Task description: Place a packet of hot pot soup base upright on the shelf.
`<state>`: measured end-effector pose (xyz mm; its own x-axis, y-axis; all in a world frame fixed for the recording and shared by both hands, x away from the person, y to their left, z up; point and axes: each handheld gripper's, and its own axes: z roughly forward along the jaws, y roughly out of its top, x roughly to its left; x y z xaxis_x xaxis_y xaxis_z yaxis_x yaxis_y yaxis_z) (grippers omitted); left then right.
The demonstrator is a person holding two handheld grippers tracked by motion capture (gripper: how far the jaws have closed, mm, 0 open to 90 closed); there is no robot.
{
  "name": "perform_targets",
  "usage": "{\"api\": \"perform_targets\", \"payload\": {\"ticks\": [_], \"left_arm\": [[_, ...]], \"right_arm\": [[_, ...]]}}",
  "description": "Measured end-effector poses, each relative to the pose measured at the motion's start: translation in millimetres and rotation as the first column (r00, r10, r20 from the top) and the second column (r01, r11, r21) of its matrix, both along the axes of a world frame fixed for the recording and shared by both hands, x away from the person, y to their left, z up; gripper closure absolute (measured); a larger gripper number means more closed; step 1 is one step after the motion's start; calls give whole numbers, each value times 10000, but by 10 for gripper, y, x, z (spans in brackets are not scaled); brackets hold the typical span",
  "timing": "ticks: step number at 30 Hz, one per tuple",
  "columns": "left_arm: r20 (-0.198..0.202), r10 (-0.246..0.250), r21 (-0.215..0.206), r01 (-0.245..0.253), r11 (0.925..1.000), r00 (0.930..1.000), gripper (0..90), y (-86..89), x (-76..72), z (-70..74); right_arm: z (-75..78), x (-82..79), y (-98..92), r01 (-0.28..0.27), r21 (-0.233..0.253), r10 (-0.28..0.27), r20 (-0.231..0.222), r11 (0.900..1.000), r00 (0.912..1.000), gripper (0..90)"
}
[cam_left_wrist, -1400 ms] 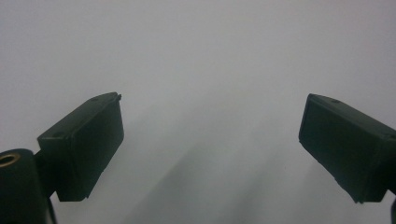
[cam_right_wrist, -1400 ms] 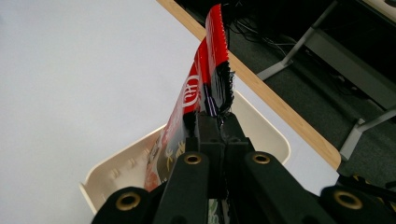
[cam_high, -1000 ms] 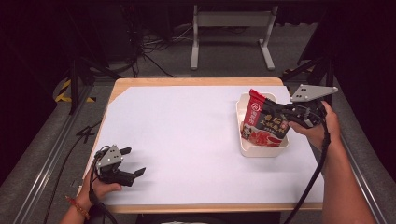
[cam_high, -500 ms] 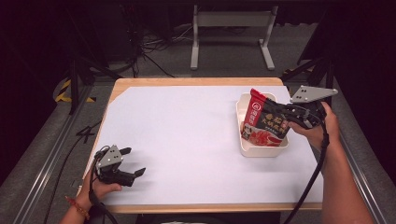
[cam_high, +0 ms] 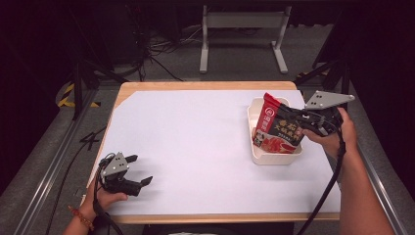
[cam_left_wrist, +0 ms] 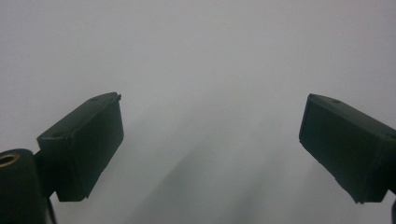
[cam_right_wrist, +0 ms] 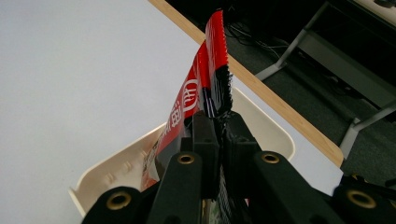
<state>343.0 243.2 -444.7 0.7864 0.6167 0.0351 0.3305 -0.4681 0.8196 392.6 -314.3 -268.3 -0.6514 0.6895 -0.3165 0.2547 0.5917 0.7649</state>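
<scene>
The packet is glossy printed film with a serrated top edge, and the tray looks like smooth cream plastic. A matt white sheet covers the wooden table; the jaws are matt black plastic.

The high view looks forward and down from above the near edge of the worktop, taking in its whole surface. The left gripper view sits close over bare worktop near the near-left corner, facing down between its fingers. The right gripper view looks along closed fingers toward the far-right corner, sharing the cream tray and red packet with the high view.
</scene>
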Motion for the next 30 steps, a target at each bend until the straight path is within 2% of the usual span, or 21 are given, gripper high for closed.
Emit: {"api": "perform_targets", "payload": {"ticks": [3, 5, 7, 15, 17, 21, 26, 29, 30], "left_arm": [[7, -10, 19, 10, 10000, 10000, 72, -2, -1, 1], [13, 3, 17, -3, 10000, 10000, 72, -3, -5, 1], [-29, -46, -26, 46, 10000, 10000, 71, -1, -3, -2], [-71, -48, -23, 48, 10000, 10000, 70, -3, 1, -6], [-97, -69, -47, 69, 10000, 9999, 71, -4, -1, -6], [-52, -117, -77, 116, 9999, 9999, 70, -5, -1, -6], [-112, -120, -73, 119, 9999, 9999, 70, -13, 2, -10], [-119, -115, -51, 115, 9999, 9999, 70, -12, 1, -9], [-114, -112, -62, 111, 9999, 9999, 70, -13, 3, -11]], "right_arm": [[4, -7, -14, 73, 81, -73, 62, 9999, 10000, 819], [10, -20, -30, 130, 135, -131, 99, 9998, 9999, 764], [11, -28, -63, -8, 507, 6, 31, 9987, 10000, 744], [31, -84, -114, 277, 535, -294, 317, 9982, 9991, 568], [42, -102, -126, 68, 631, -87, 302, 9980, 9995, 548], [71, -145, -176, 2, 895, -44, 471, 9960, 9989, 481], [86, -191, -194, 345, 635, -394, 768, 9974, 9963, 402], [100, -204, -209, 419, 654, -472, 810, 9970, 9956, 364], [112, -212, -221, 640, 615, -695, 924, 9961, 9933, 337]]}}
